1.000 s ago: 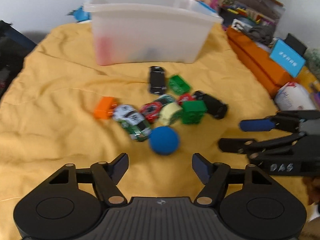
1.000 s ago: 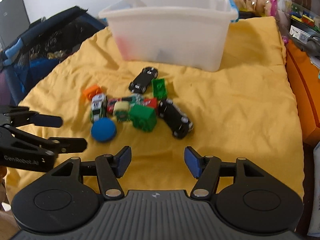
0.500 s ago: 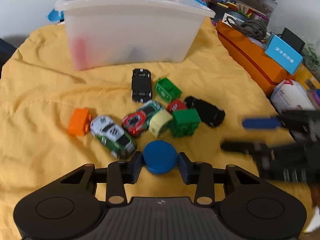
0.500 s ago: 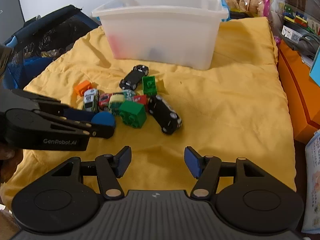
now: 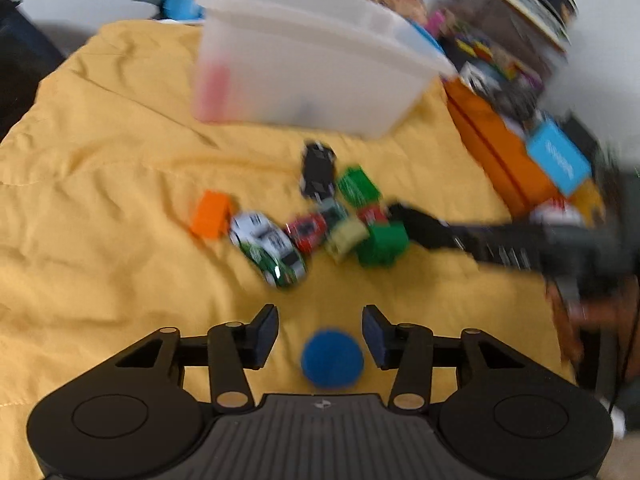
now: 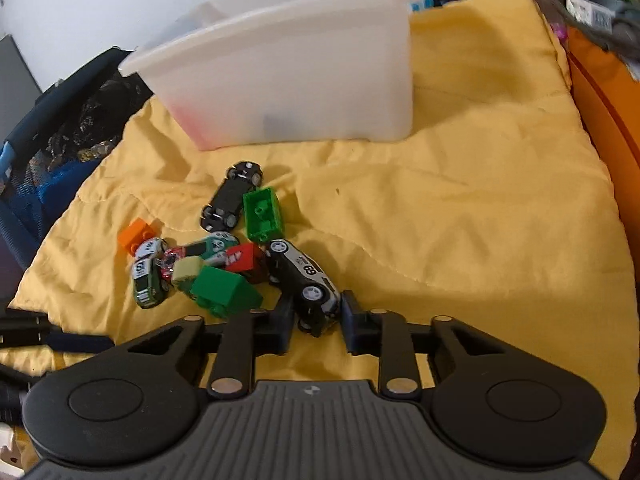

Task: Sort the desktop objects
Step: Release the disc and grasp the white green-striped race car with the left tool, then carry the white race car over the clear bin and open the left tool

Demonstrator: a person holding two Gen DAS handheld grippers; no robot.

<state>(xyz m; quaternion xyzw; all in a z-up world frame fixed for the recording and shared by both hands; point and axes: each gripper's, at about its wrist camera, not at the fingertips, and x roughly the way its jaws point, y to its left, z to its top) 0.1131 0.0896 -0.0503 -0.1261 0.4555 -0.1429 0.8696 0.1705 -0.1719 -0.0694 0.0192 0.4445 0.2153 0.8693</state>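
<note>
A pile of toy cars and bricks lies on the yellow cloth [image 5: 120, 200] in front of a white bin [image 5: 304, 72]. My left gripper [image 5: 320, 332] hovers over a blue ball [image 5: 332, 358]. Its jaws are opening, and the ball lies loose between the fingers, touching neither pad. In the right wrist view my right gripper [image 6: 317, 320] is closing on the rear of a black and white toy car [image 6: 304, 276], with both pads against its sides. In the blurred left wrist view the right gripper [image 5: 424, 224] reaches into the pile from the right.
The pile holds an orange brick [image 6: 136, 236], green bricks [image 6: 262, 214] [image 6: 224, 290], a red brick [image 6: 242, 258], an overturned black car [image 6: 232, 196] and a green and white car [image 6: 146, 278]. Orange boxes [image 5: 504, 160] line the right side. A dark bag [image 6: 52, 140] sits left.
My left gripper closed around the blue ball, then its jaws widened, leaving the ball loose between the fingers. My right gripper moved forward to the black and white car and closed onto it.
</note>
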